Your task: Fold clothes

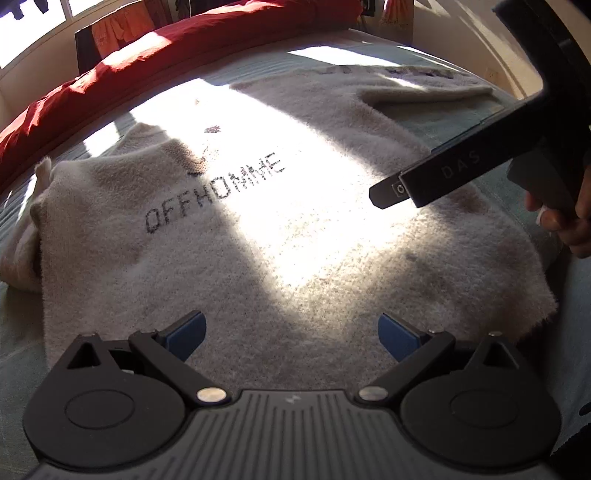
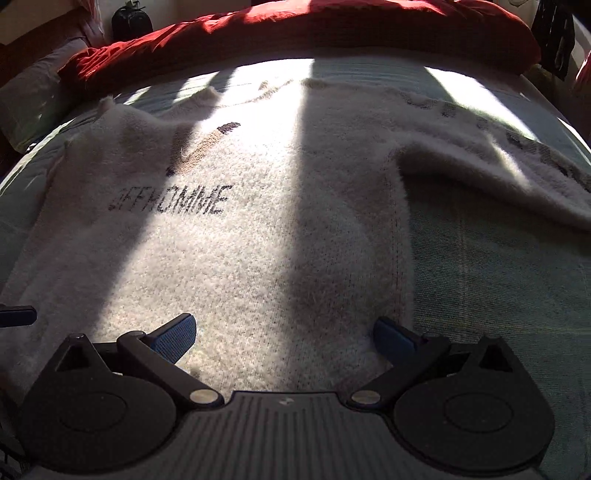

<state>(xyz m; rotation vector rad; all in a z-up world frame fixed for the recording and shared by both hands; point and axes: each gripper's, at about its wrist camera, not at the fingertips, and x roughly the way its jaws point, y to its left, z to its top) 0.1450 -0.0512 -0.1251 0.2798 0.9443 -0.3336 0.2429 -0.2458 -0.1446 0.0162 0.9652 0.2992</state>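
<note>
The sweater (image 1: 258,221) lay flat on the bed (image 2: 498,266), chest lettering up, its hem nearest the cameras. One sleeve (image 2: 498,173) stretched out sideways over the sheet; the other sleeve (image 1: 26,240) looked bunched or tucked at the far side of the body. A red duvet (image 2: 295,33) ran along the far edge of the bed.

The left gripper (image 1: 291,338) hovered over the hem with its fingers spread wide and nothing between them. The right gripper (image 2: 284,339) sat near the hem's right corner, fingers likewise spread and empty; in the left view its body reached in above the sweater, held by a hand (image 1: 565,221).

The main risk lay in the knit itself: thick and fuzzy, it could let the fingers close on the top layer alone, so that front and back would part when lifted and the fold would come out lopsided. A shallow pinch on the loose pile could also slip out mid-carry. The bunched sleeve, if left as it was, would probably make a lump under any fold. Hard sun and shadow bands hid the hem's edge, so a grasp might miss the cloth and catch the sheet beneath instead.
</note>
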